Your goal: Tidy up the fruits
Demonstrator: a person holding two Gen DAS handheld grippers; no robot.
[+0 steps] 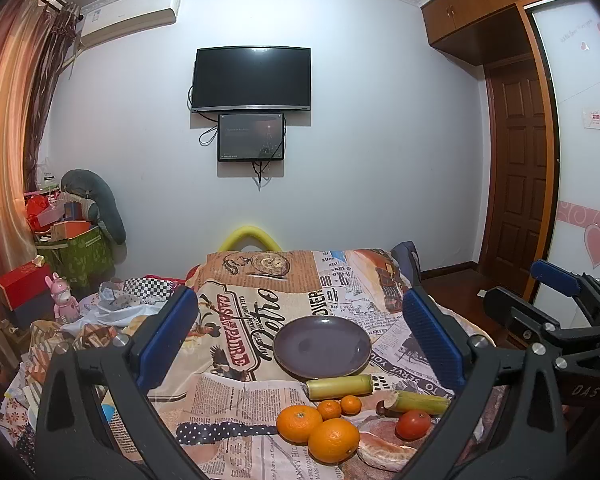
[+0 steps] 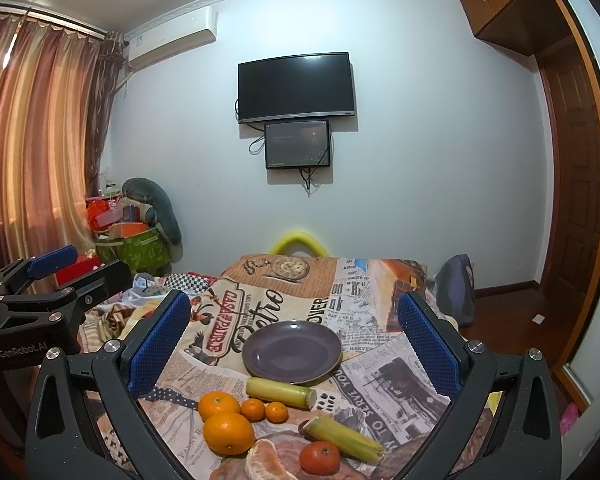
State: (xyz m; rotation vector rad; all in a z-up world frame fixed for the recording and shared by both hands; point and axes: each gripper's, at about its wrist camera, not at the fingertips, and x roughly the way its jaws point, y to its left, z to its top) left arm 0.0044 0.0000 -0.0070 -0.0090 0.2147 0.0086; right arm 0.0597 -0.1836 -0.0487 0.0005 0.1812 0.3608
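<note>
A dark purple plate (image 1: 322,345) (image 2: 292,350) lies empty on the newspaper-print cloth. In front of it lie two large oranges (image 1: 333,439) (image 2: 228,433), two small mandarins (image 1: 329,409) (image 2: 253,409), two yellow-green sugarcane pieces (image 1: 339,386) (image 2: 281,392), a red-orange tomato-like fruit (image 1: 413,424) (image 2: 319,457) and a peeled citrus half (image 1: 384,451) (image 2: 266,462). My left gripper (image 1: 300,338) is open and empty above the fruits. My right gripper (image 2: 294,346) is open and empty, beside the left one, which shows at the left of its view (image 2: 52,280).
The cloth (image 1: 236,392) covers a table-like surface amid a cluttered bed. Boxes and a green bin (image 1: 80,252) stand at the left by the curtain. A wardrobe and door (image 1: 520,160) are at the right. A blue bag (image 2: 456,292) leans at the cloth's far right.
</note>
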